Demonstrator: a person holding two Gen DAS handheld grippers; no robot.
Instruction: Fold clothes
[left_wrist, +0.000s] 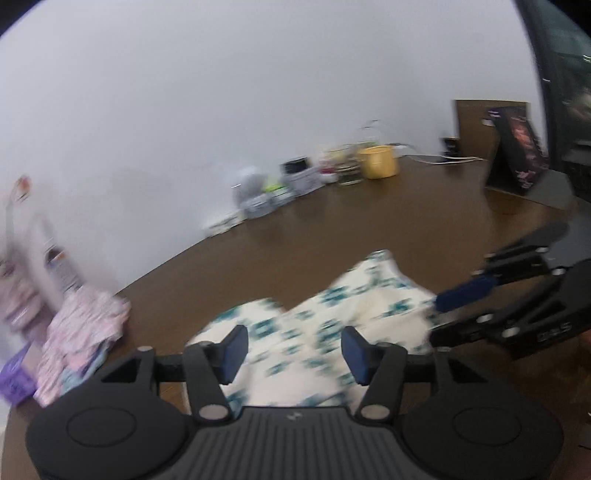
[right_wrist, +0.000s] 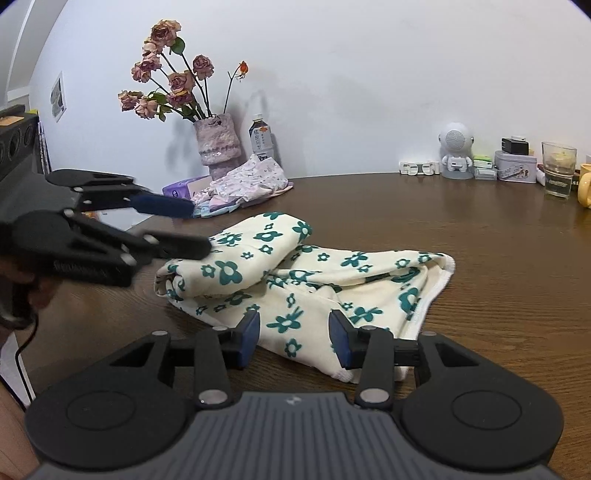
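Garment (right_wrist: 295, 280) between right gripper (right_wrist: 294, 338) pads

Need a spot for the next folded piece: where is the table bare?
Bare wood lies right of the floral garment, between it and the back row by the robot figurine. Crowded: back left around the vase and pink clothes pile.

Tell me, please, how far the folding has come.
Done: a pink garment lies bundled by the vase. In hand: the flowered garment is partly folded, still lumpy; both the left gripper and right gripper look open over it. Left: flatten and finish.
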